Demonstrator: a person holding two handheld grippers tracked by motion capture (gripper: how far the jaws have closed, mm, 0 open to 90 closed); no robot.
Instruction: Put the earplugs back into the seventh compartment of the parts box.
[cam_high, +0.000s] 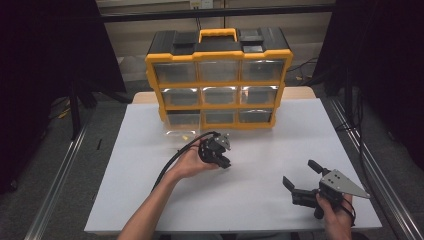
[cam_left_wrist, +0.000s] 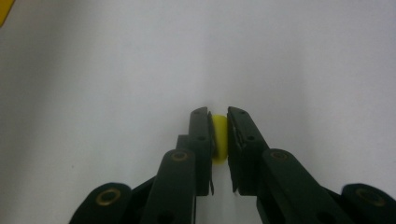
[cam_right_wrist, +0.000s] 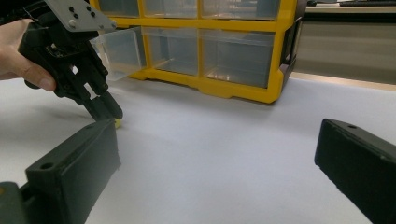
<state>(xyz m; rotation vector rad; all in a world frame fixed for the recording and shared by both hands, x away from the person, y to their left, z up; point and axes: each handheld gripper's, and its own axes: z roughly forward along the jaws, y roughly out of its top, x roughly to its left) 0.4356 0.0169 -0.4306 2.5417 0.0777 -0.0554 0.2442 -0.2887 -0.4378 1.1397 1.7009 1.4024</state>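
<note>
Left gripper fingers pinch a small yellow piece on the tabletop just before the yellow drawer cabinet; right gripper fingers gape, nothing between them.

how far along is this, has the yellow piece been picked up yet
Done: the bottom-left drawer of the organizer stands pulled out. In hand: the left gripper is shut on the small yellow piece, low at the white table; whether it has lifted clear is hard to tell. The right gripper waits open and empty. Probably left: carrying the piece to the drawer and closing it.
</note>
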